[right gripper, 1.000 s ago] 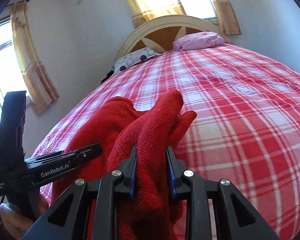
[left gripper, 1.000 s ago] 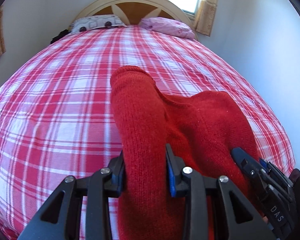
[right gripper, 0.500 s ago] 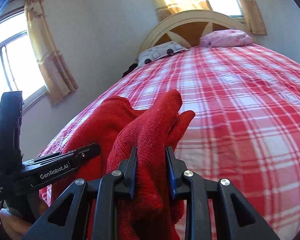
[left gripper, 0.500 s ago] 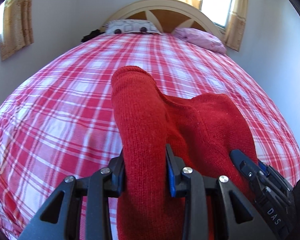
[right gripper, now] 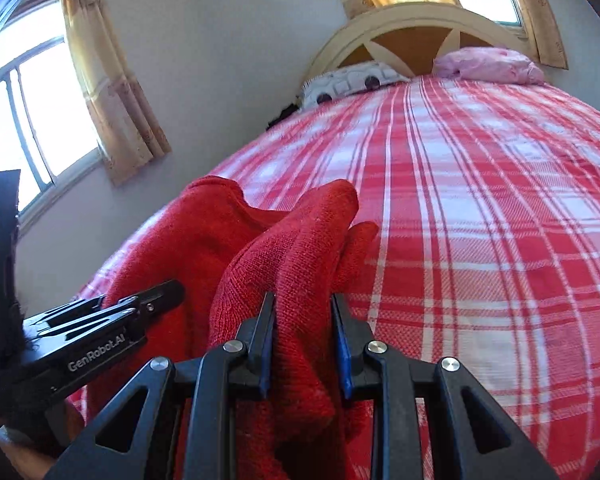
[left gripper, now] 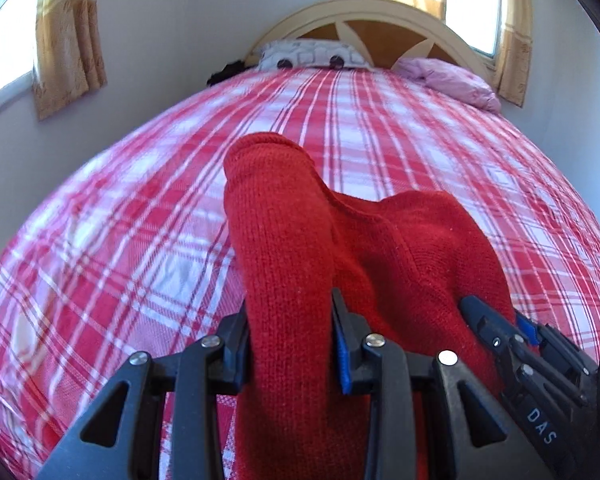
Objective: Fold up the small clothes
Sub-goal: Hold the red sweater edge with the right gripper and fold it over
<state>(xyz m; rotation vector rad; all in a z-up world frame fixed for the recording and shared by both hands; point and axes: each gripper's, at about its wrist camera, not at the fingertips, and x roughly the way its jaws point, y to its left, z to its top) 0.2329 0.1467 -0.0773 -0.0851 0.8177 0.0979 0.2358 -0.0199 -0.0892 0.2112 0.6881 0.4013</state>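
A red knit garment (left gripper: 400,248) is held up over the red-and-white plaid bed (left gripper: 132,232). My left gripper (left gripper: 290,320) is shut on a thick fold of it that sticks forward past the fingers. My right gripper (right gripper: 302,316) is shut on another bunched edge of the red knit garment (right gripper: 204,240). Each gripper shows in the other's view: the right gripper (left gripper: 496,332) at the lower right, the left gripper (right gripper: 156,300) at the lower left, both against the cloth. The garment's lower part is hidden below the fingers.
A patterned white pillow (left gripper: 312,56) and a pink pillow (left gripper: 448,80) lie at the head of the bed by a cream headboard (left gripper: 380,12). Curtained windows (right gripper: 28,112) stand at the left wall and behind the headboard. White walls close in both sides.
Both views have swung toward the left side of the room; the headboard and pillows shifted right and the left window came into view. Both grips on the garment are unchanged.
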